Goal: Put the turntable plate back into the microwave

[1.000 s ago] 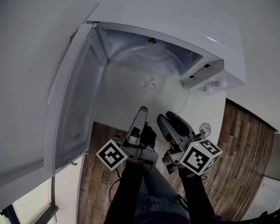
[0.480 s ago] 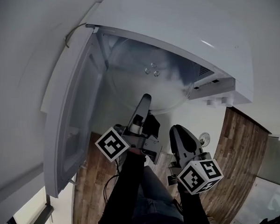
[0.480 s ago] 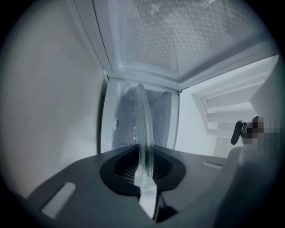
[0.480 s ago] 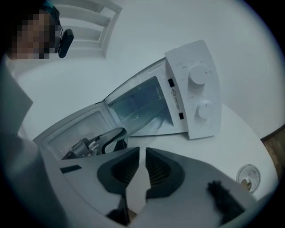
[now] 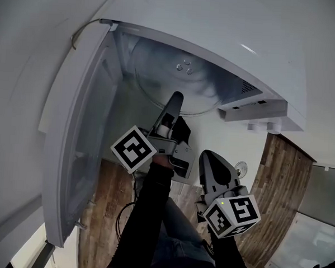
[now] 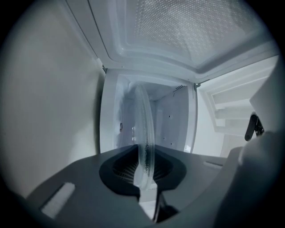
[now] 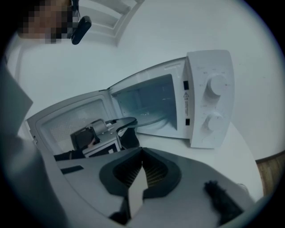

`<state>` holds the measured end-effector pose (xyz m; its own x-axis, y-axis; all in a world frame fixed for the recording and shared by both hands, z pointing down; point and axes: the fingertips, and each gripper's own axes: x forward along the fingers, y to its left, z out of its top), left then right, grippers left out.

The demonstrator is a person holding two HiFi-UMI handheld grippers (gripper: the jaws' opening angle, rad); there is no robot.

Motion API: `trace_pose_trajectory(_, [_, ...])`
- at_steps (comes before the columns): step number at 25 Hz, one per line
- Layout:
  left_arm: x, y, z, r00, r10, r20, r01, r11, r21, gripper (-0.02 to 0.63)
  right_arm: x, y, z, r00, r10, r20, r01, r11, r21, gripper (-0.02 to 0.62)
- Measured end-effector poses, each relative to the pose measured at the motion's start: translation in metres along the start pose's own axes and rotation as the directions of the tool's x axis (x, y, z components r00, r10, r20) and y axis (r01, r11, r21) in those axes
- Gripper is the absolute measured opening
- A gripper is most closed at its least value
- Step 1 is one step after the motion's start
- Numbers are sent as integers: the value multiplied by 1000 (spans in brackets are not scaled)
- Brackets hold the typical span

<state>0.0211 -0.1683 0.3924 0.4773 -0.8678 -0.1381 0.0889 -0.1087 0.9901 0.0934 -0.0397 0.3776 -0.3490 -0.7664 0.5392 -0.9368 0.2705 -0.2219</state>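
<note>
The clear glass turntable plate (image 5: 203, 93) lies level, mostly inside the open white microwave (image 5: 218, 27). My left gripper (image 5: 177, 96) is shut on its near rim. In the left gripper view the plate (image 6: 143, 120) shows edge-on between the pads, with the cavity behind it. My right gripper (image 5: 206, 155) hangs back below and to the right, apart from the plate. Its jaws have just been closing with nothing between them, and they now meet (image 7: 141, 167). The right gripper view shows the left gripper (image 7: 107, 131) at the plate (image 7: 151, 120).
The microwave door (image 5: 83, 132) stands swung wide open on the left. The control panel with two knobs (image 7: 217, 84) is on the right of the cavity. The microwave sits on a white table (image 7: 231, 156), with wooden floor (image 5: 277, 187) beyond its edge.
The left gripper has carried the plate further into the microwave. The right gripper, open beside the plate before, has drawn back toward the person and shut empty.
</note>
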Motion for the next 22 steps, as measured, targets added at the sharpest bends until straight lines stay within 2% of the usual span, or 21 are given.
trace_pose_trajectory(3, [5, 8, 5, 999, 35, -5, -35, 999, 18, 43, 5, 3, -2, 1000, 7, -15, -7, 1000, -19, 9])
trace_pose_trajectory(6, [16, 7, 9, 1000, 24, 2, -24, 1000, -8, 43, 10, 6, -2, 999, 10, -30, -11, 998, -56, 9])
trace_pose_trajectory(15, [36, 14, 9, 998, 64, -24, -64, 998, 3, 46, 20, 10, 2, 997, -45, -65, 32, 983, -183, 9])
trace_pose_trajectory(22, [46, 19, 10, 996, 82, -25, -82, 996, -26, 48, 23, 6, 10, 997, -54, -54, 42, 979, -202, 10])
